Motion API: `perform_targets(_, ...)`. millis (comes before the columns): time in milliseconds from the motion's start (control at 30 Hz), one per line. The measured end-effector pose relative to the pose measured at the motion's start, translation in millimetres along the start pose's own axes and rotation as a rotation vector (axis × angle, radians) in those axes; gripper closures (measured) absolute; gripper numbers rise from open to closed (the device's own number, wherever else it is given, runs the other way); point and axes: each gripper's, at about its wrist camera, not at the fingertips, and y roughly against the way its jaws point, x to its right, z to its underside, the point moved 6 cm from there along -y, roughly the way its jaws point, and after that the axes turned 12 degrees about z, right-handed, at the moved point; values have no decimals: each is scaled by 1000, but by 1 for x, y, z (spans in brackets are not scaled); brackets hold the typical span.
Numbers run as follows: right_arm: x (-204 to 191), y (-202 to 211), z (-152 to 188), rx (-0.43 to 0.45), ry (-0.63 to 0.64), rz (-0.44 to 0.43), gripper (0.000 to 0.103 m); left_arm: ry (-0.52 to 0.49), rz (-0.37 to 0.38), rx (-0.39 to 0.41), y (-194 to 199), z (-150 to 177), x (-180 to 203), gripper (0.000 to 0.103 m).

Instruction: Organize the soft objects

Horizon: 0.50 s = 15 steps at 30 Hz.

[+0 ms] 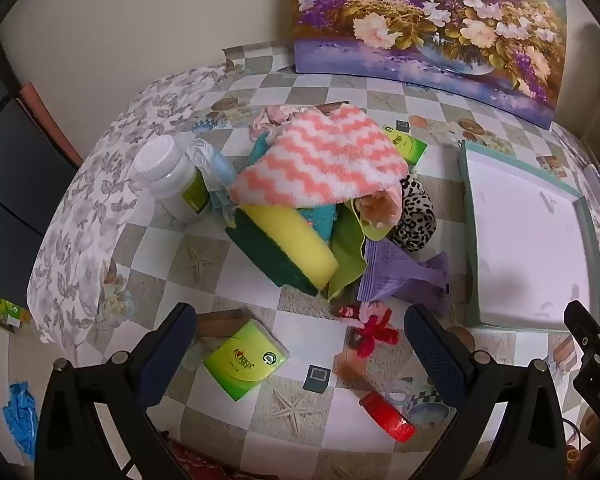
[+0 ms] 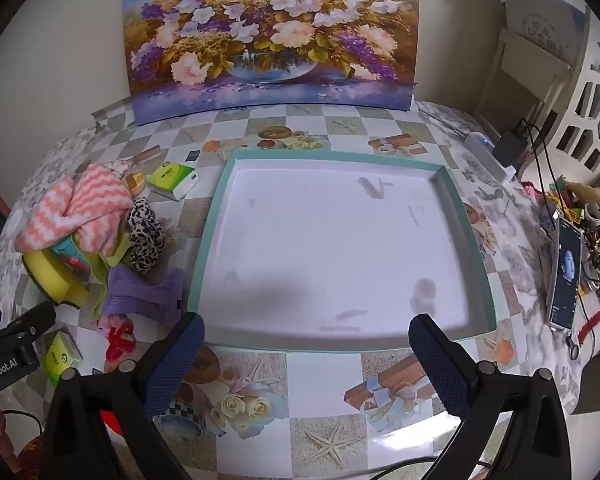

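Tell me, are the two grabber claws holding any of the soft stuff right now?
No. The left gripper and right gripper are both wide open with nothing between their fingers. The soft pile lies untouched.

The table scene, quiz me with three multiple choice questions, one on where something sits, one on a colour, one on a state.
1. Where does the tray lie relative to the pile of soft things?
A. to its right
B. under it
C. to its left

2. What colours is the zigzag cloth on top of the pile?
A. blue and yellow
B. pink and white
C. black and green

3. What does the tray hold?
A. the sponge
B. two cloths
C. nothing

Answers: 1 A, the right wrist view shows the tray right of the pile. 2 B, pink and white zigzag stripes show in both views. 3 C, its white floor is bare, and the yellow sponge lies in the pile.
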Motion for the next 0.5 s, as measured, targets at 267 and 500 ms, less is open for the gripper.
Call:
perform_targets(267, 0, -1, 0, 0, 0, -2, 0, -25, 2, 5, 0, 6, 2, 0)
perform_targets(500, 2, 1, -1, -2, -8, 4, 0, -30, 2, -11, -1, 2, 6, 0)
